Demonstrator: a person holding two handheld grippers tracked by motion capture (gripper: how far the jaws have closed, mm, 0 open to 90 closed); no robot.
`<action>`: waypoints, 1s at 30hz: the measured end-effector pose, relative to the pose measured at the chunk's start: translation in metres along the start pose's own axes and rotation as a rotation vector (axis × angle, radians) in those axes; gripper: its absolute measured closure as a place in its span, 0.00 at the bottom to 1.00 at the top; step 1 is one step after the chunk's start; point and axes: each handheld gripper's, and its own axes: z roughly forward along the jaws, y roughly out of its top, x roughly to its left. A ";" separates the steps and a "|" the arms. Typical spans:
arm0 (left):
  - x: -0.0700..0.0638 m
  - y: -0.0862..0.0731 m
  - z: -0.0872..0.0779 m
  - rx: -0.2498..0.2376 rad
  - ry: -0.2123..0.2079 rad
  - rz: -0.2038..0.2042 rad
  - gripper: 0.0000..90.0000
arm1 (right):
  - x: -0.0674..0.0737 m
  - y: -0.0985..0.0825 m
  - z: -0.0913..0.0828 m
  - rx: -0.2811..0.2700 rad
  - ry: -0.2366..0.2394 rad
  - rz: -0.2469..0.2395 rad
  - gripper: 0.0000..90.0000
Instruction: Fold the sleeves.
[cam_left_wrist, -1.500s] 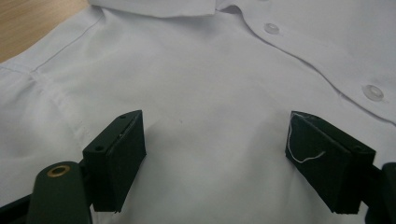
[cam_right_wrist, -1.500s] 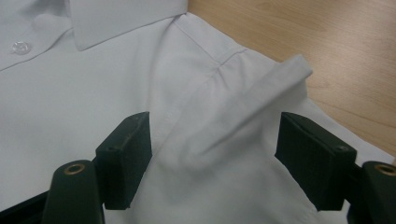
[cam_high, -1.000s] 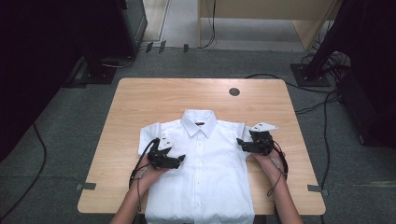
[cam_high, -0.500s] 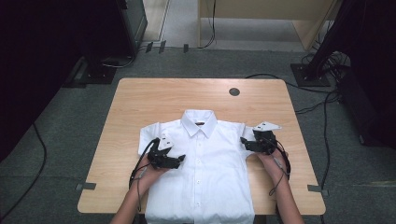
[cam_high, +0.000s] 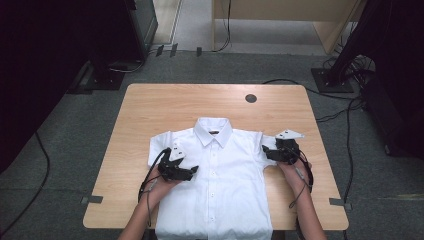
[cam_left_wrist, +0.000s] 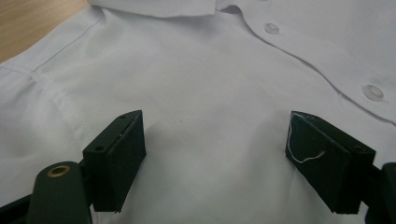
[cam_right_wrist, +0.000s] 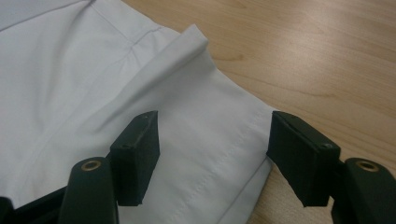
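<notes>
Shirt (cam_high: 220, 175) first: you have one white short-sleeved shirt lying flat and face up on the near half of the wooden table (cam_high: 165, 107), collar pointing away from you, buttoned down the front, hem hanging toward your edge. It looks spread this way so both sleeves are free to be folded inward.

Your right gripper (cam_high: 272, 152) sits at the shirt's right sleeve (cam_right_wrist: 219, 135). In the right gripper view its jaws stand apart on either side of the sleeve's hemmed end, with cloth lying between them but no pad pressing on it, so nothing is held yet. That placement suits a pinch on the sleeve edge, I judge, which would let you carry it across the chest.

Your left gripper (cam_high: 192, 172) rests over the chest panel, just on your left of the button placket. In the left gripper view its jaws are spread wide above smooth cloth and grip nothing. It seems placed there to pin the body of the shirt so it will not slide when the sleeve is pulled.

Counting: one shirt, two sleeves, two grippers, one in each hand. Two buttons (cam_left_wrist: 373, 92) show in the left gripper view; in the high view they are too small to count. One dark round hole (cam_high: 251, 98) sits in the table's far part, well apart from the shirt.
</notes>
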 end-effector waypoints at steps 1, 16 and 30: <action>0.000 0.000 0.000 0.000 0.000 0.001 0.22 | -0.001 0.000 0.001 0.000 0.000 0.002 0.39; 0.000 0.000 0.000 -0.001 0.000 -0.001 0.22 | -0.003 -0.004 -0.002 -0.028 0.012 0.029 0.78; 0.000 0.000 0.000 0.001 0.000 0.001 0.22 | 0.003 0.003 -0.007 -0.013 0.068 0.027 0.97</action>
